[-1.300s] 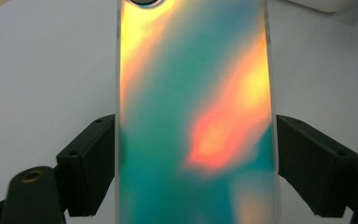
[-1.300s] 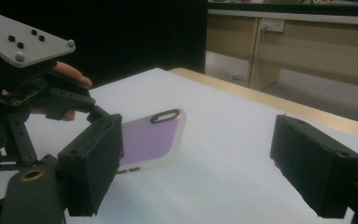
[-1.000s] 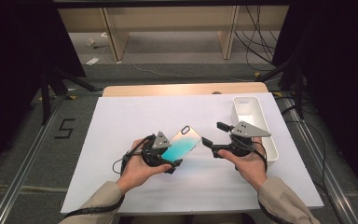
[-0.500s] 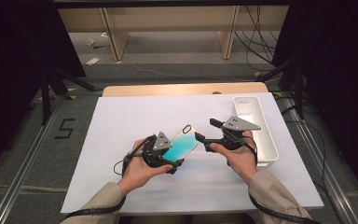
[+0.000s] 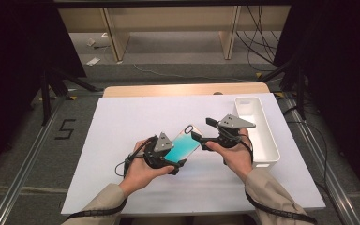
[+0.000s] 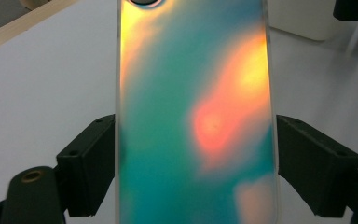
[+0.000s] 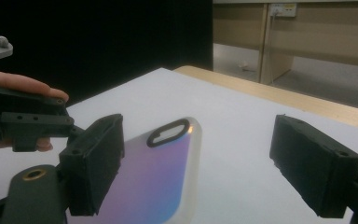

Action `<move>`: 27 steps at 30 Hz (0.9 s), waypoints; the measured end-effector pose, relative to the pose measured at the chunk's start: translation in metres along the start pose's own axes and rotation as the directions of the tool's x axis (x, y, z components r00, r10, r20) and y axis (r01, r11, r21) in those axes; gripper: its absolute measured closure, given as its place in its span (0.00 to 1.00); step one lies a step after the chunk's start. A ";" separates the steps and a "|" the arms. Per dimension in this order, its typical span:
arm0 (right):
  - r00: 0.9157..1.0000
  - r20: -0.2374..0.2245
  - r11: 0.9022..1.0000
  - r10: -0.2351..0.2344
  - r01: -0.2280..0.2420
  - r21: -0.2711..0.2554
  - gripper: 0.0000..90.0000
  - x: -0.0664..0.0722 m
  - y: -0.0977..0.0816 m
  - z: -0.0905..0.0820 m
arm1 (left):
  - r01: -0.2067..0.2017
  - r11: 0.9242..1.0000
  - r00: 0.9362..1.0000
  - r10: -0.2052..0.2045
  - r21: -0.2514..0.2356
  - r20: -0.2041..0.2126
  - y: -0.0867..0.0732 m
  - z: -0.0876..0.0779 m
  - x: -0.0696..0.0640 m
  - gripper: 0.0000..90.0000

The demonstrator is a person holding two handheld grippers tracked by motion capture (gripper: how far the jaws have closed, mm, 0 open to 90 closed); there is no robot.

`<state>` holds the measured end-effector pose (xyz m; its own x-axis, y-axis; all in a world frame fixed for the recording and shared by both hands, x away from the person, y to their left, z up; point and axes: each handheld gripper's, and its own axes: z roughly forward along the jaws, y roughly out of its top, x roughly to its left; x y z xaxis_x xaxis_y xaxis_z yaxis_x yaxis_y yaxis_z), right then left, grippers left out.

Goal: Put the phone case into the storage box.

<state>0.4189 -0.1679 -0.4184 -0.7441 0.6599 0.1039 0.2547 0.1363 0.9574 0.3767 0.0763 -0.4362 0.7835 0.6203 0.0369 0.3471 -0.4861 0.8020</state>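
A phone case (image 5: 183, 144) with a shimmering teal and orange back is held just above the white table sheet (image 5: 117, 122). My left gripper (image 5: 174, 157) is shut on its lower half; in the left gripper view both black jaws press the long edges of the case (image 6: 196, 116). My right gripper (image 5: 200, 129) stands open at the case's camera-hole end. In the right gripper view the case (image 7: 163, 172) lies beside the left jaw, with a wide gap to the right jaw, and neither pad presses it.
A white rectangular bin (image 5: 273, 143) stands at the right edge of the sheet, just behind the right hand. A wooden table edge (image 5: 183, 89) runs along the back. Dark stands and cables lie on the floor beyond.
The right hand has moved left from beside the bin, bringing its open jaws up to the top end of the case. The left hand and the case have kept still.
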 end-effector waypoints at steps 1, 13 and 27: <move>1.000 0.000 1.000 0.000 0.000 0.001 0.21 0.000 0.000 0.001 | 0.001 1.000 1.000 -0.001 -0.001 0.002 0.000 0.000 0.000 0.19; 1.000 -0.017 1.000 0.026 -0.026 0.012 0.24 0.003 -0.001 0.018 | 0.000 1.000 1.000 0.000 -0.007 0.007 0.001 0.000 -0.002 0.19; 0.997 -0.032 0.997 0.064 -0.063 0.034 0.43 0.003 -0.002 0.026 | 0.018 1.000 0.999 -0.017 -0.012 0.032 0.001 -0.001 -0.002 0.19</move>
<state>0.4321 -0.1465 -0.4271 -0.7455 0.6436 0.1734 0.3218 0.1197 0.9392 0.3750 0.0747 -0.4348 0.7932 0.6089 0.0041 0.3546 -0.4674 0.8098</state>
